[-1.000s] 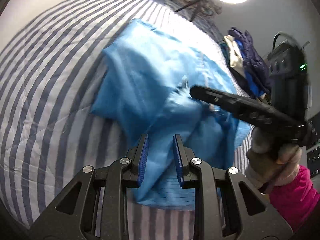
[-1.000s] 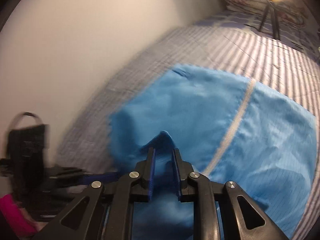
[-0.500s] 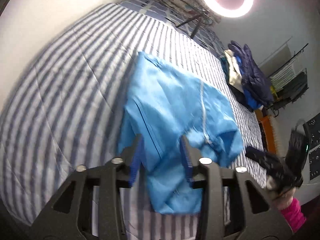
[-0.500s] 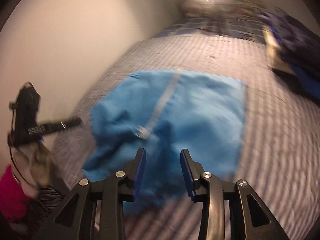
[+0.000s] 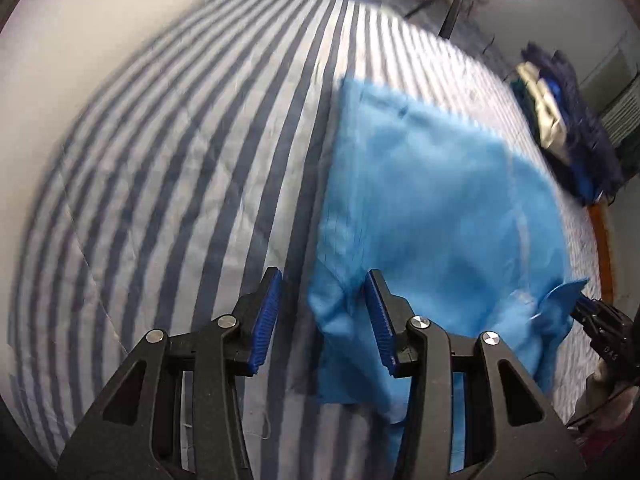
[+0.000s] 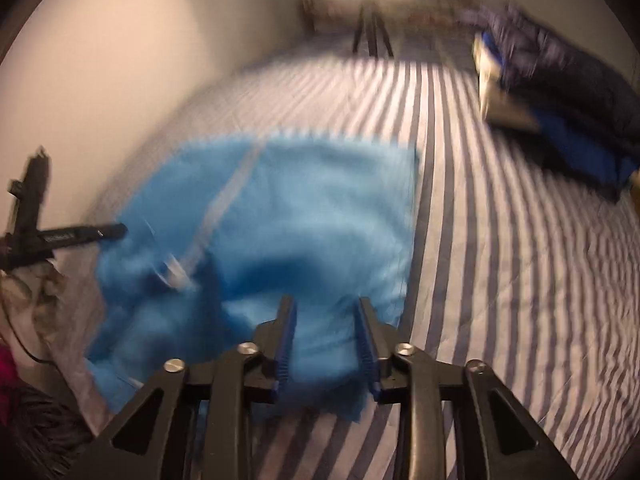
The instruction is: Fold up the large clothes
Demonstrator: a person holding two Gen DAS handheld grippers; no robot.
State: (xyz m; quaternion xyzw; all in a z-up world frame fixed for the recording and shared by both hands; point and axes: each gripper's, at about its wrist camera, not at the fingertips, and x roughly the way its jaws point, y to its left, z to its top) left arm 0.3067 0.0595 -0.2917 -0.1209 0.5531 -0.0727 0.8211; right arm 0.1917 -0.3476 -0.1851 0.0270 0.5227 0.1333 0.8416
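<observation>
A big bed with a blue and white striped cover [image 5: 168, 184] fills both views. A large, thin, bright blue cloth garment [image 5: 432, 208] lies on it, partly folded, with a pale zip line down it. A pile of dark and cream clothes [image 6: 560, 92] sits well apart, far back on the bed.

The left gripper [image 5: 322, 320] is spread wide over the near left edge of the garment, holding nothing. The right gripper [image 6: 326, 340] is spread too, over the near right part.

I think another fold comes next. Each claw would need to drop onto a near corner and pinch it.
</observation>
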